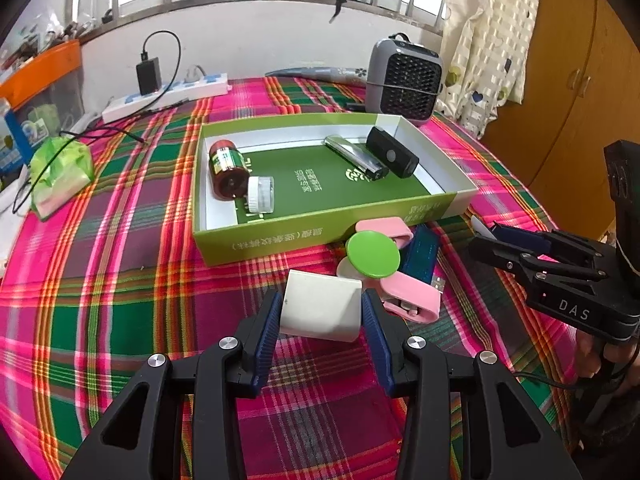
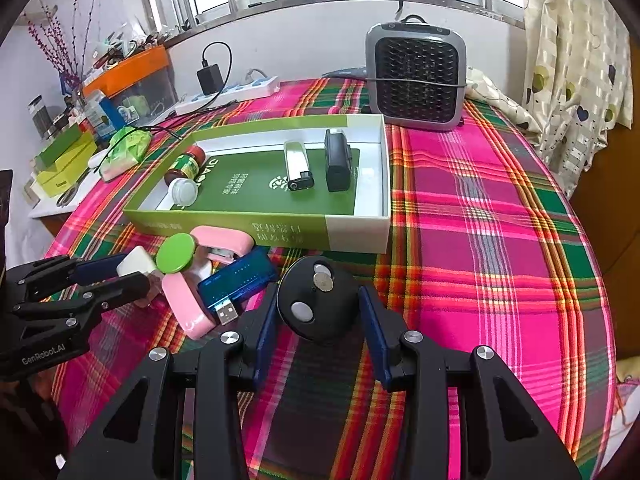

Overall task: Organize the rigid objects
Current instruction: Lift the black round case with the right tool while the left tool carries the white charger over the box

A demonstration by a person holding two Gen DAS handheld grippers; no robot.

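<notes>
My left gripper (image 1: 321,314) is shut on a white charger block (image 1: 320,312), just in front of the green box (image 1: 320,236); it also shows in the right wrist view (image 2: 120,276). My right gripper (image 2: 319,312) is shut on a round black remote (image 2: 318,304) with pale buttons, near the box's front wall (image 2: 280,232). The box holds a brown pill bottle (image 1: 226,168), a small white jar (image 1: 261,194), a silver lighter (image 1: 356,158) and a black case (image 1: 392,152). In front of it lie a green disc (image 1: 372,254), pink clips (image 1: 412,296) and a blue USB tester (image 2: 236,280).
A grey fan heater (image 2: 416,80) stands behind the box. A power strip with a black adapter (image 1: 168,92) lies at the back left, with a green tissue pack (image 1: 60,176) near it. Plaid cloth (image 2: 500,260) covers the table; a wooden cupboard (image 1: 580,92) stands at right.
</notes>
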